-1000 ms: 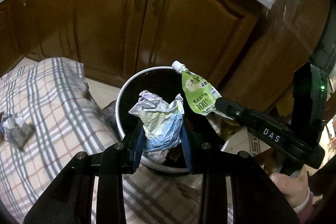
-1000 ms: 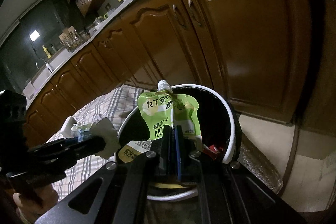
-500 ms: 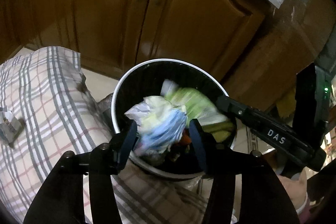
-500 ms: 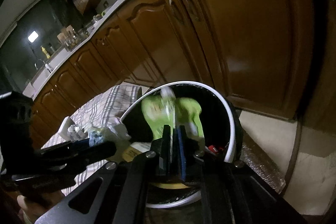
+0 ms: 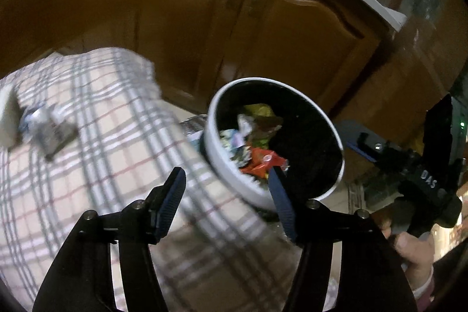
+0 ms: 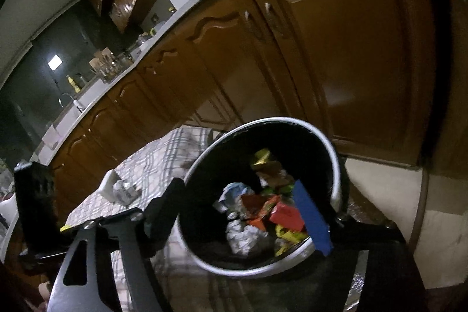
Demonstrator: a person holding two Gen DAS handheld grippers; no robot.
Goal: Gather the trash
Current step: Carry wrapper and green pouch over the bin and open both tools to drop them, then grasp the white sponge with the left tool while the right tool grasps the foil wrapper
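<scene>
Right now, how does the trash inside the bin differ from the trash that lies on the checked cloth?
The trash in the bin is a mixed pile: red and orange wrappers, green packaging and crumpled white paper. The trash on the checked cloth is one small crumpled silvery piece, lying next to a white object. The pile sits deep inside the bin's dark wall; the silvery piece lies in the open. Neither is held.

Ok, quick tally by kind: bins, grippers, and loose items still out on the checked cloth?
Bin: 1
Grippers: 2, the left gripper and the right gripper, whose jaws have both just been opening, with nothing between them
Loose items on the checked cloth: 2, a crumpled wrapper and a white item too blurred to name
Total: 5
</scene>
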